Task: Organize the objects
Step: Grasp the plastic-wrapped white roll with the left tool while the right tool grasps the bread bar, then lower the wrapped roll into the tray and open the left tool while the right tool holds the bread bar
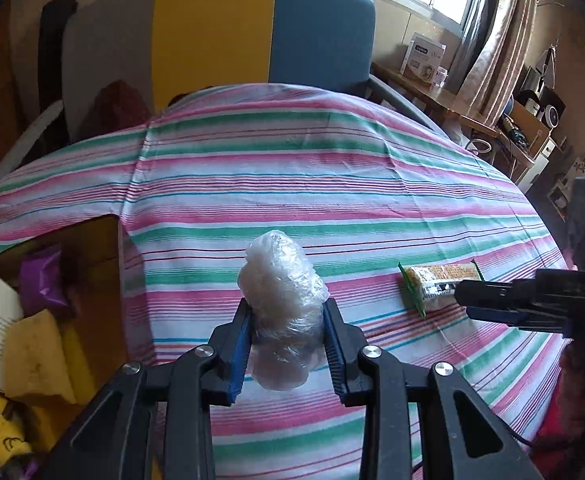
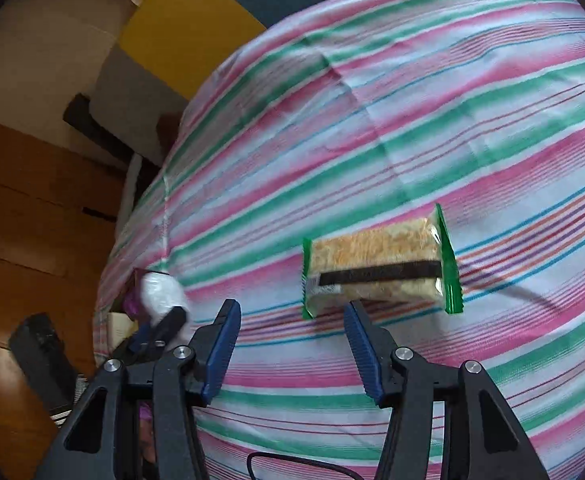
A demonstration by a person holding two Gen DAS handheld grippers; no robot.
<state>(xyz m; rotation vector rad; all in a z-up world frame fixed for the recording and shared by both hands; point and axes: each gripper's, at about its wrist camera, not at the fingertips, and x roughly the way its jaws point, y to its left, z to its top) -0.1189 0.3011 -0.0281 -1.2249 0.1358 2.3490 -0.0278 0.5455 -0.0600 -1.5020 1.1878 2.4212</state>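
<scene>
Left gripper (image 1: 286, 312): clamped on a clear plastic bundle (image 1: 282, 304), held above the striped cloth (image 1: 332, 184).
Right gripper (image 2: 292, 312): jaws spread wide, nothing between them.
Snack packet (image 2: 378, 266): flat on the cloth, just past the right fingertips toward 1 o'clock.
Box (image 1: 92, 264): at 9 o'clock of the left gripper, holding a purple pouch (image 1: 42, 280) and what may be yellow wrappers.

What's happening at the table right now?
The left gripper is shut on a clear plastic-wrapped bundle, held over the striped tablecloth. The right gripper is open, just short of the green-edged snack packet lying on the cloth. A cardboard box of items sits at the left.
</scene>
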